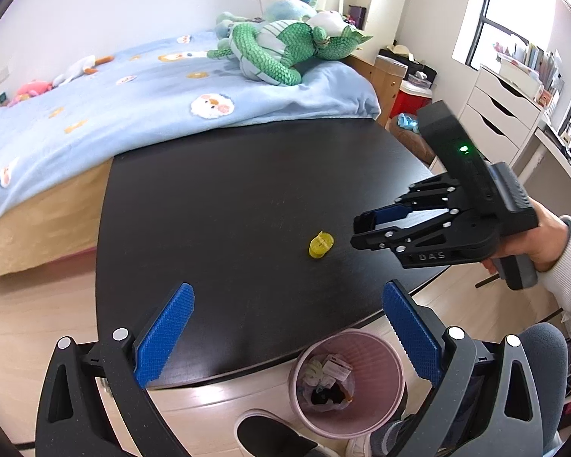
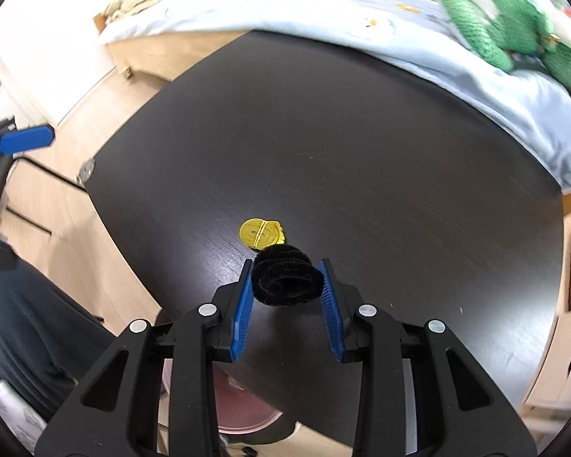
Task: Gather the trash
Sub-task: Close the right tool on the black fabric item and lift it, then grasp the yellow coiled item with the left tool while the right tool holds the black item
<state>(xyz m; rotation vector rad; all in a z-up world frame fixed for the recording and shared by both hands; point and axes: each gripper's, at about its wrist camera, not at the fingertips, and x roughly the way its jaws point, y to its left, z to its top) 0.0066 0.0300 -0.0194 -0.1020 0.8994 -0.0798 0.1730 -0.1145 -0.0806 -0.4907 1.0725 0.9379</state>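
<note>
A fuzzy black coil (image 2: 287, 280) sits between the blue pads of my right gripper (image 2: 287, 272), which is shut on it just above the dark table (image 2: 361, 144). A round yellow piece of trash (image 2: 261, 233) lies on the table right beyond the coil. In the left wrist view that yellow piece (image 1: 321, 244) lies mid-table, with the right gripper (image 1: 361, 228) just to its right, held by a hand (image 1: 544, 236); the coil is hidden there. My left gripper (image 1: 285, 327) hangs open over the table's near edge with nothing between its pads.
A pink waste bin (image 1: 346, 381) holding several scraps stands on the floor under the table's near edge, by a shoe (image 1: 270, 434). A bed with a blue blanket (image 1: 133, 106) and a green plush toy (image 1: 285, 49) borders the table's far side. White drawers (image 1: 502, 110) stand at the right.
</note>
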